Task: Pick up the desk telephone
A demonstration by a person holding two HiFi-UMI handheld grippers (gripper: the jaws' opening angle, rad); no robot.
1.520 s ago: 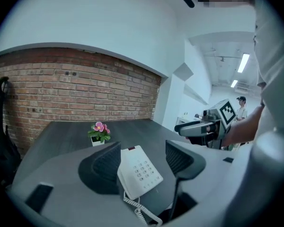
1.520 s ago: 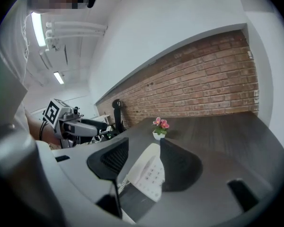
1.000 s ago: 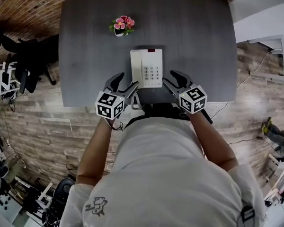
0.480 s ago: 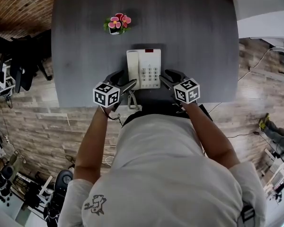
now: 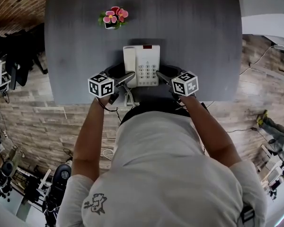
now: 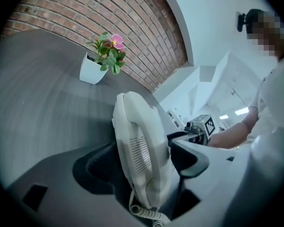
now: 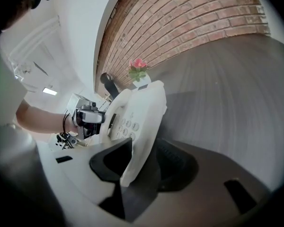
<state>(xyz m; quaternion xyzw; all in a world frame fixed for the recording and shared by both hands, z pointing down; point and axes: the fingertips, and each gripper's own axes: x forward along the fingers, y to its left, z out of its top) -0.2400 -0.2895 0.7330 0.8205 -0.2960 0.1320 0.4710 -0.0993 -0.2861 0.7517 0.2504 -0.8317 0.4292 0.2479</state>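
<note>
The white desk telephone (image 5: 142, 66) lies near the front edge of the grey table (image 5: 199, 41), handset on its left side. My left gripper (image 5: 123, 74) is low at the phone's left side. In the left gripper view the handset side (image 6: 139, 145) stands between the jaws, which have just been opening and stand wide, pads not pressing. My right gripper (image 5: 164, 74) is at the phone's right side. In the right gripper view the phone's keypad edge (image 7: 137, 122) sits between the jaws, which have been closing, with a gap still showing at the right pad (image 7: 177, 162).
A small white pot with pink flowers (image 5: 111, 18) stands on the table behind and left of the phone. The coiled cord (image 5: 128, 98) hangs off the front edge. A brick wall is behind the table; wooden floor and chairs (image 5: 14, 56) lie to the left.
Both grippers have dropped and moved forward from the table's front edge to either side of the phone, which now sits between each pair of jaws. The phone has not moved.
</note>
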